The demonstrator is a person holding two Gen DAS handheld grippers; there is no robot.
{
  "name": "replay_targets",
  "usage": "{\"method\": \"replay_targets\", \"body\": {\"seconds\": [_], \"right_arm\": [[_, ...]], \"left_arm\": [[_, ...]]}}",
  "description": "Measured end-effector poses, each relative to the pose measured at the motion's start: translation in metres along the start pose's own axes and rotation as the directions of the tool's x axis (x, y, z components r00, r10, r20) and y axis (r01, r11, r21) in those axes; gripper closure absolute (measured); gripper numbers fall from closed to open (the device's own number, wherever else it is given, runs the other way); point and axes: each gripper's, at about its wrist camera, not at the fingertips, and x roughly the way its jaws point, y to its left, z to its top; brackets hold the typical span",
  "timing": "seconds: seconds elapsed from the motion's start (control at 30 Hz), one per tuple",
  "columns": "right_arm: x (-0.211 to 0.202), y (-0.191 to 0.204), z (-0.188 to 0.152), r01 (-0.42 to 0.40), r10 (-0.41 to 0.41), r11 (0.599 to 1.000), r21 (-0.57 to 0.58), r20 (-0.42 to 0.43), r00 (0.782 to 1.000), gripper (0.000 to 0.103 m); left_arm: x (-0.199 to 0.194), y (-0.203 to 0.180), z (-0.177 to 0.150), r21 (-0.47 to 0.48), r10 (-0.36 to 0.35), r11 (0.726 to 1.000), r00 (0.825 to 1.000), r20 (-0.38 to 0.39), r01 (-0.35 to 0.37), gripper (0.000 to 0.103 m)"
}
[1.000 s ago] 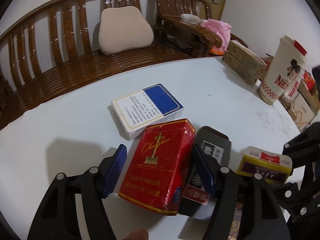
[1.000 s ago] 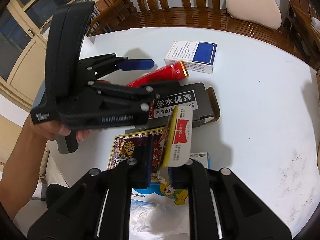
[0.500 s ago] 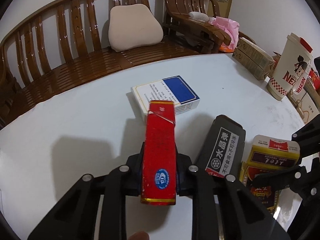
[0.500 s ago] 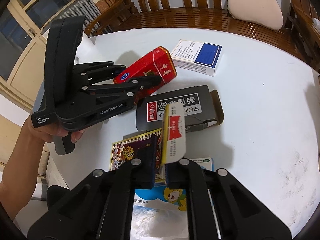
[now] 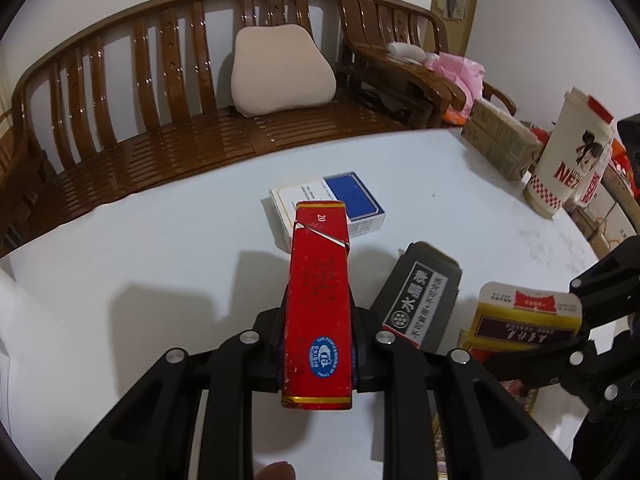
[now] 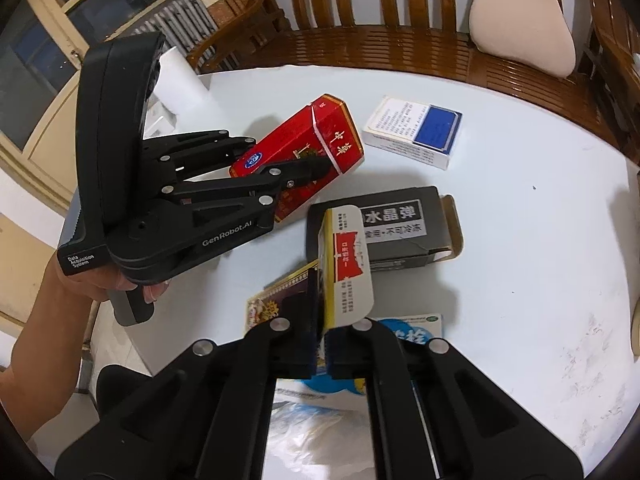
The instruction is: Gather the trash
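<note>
My left claw [image 5: 318, 354] grips the red pack [image 5: 318, 300] clear of the bench [image 5: 160, 260], long axis pointing ahead. My right claw [image 6: 324, 344] pinches the flattened yellow carton [image 6: 346, 268]; the black box [image 6: 396, 228] lies just beyond it.

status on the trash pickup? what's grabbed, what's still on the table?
Done: nothing visibly binned; no bin in view. In hand: left gripper shut on the red pack, lifted off the table; right gripper shut on the yellow box. Left: the blue-white pack, black box, and the colourful papers under the right gripper.
</note>
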Motion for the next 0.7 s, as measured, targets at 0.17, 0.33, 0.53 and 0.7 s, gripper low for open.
{"method": "replay_targets", "body": {"seconds": [0.17, 0.33, 0.53, 0.7], "right_arm": [[-0.017, 0.013, 0.002, -0.012, 0.012, 1.0, -0.015, 0.023, 1.0, 0.102], [-0.038, 0.024, 0.001, -0.014, 0.016, 0.999, -0.034, 0.045, 0.999, 0.102], [-0.068, 0.037, -0.002, -0.017, 0.021, 0.998, -0.056, 0.083, 0.996, 0.102], [-0.106, 0.051, -0.008, -0.007, 0.018, 0.996, -0.085, 0.127, 0.992, 0.102]], "left_arm": [[-0.026, -0.002, 0.001, -0.038, 0.023, 0.999, 1.0, 0.021, -0.022, 0.082], [-0.056, -0.009, 0.004, -0.066, 0.063, 0.996, 0.997, 0.041, -0.06, 0.082], [-0.091, -0.019, 0.006, -0.111, 0.101, 0.989, 0.994, 0.051, -0.095, 0.082], [-0.133, -0.036, 0.008, -0.136, 0.139, 0.982, 0.988, 0.073, -0.128, 0.082]]}}
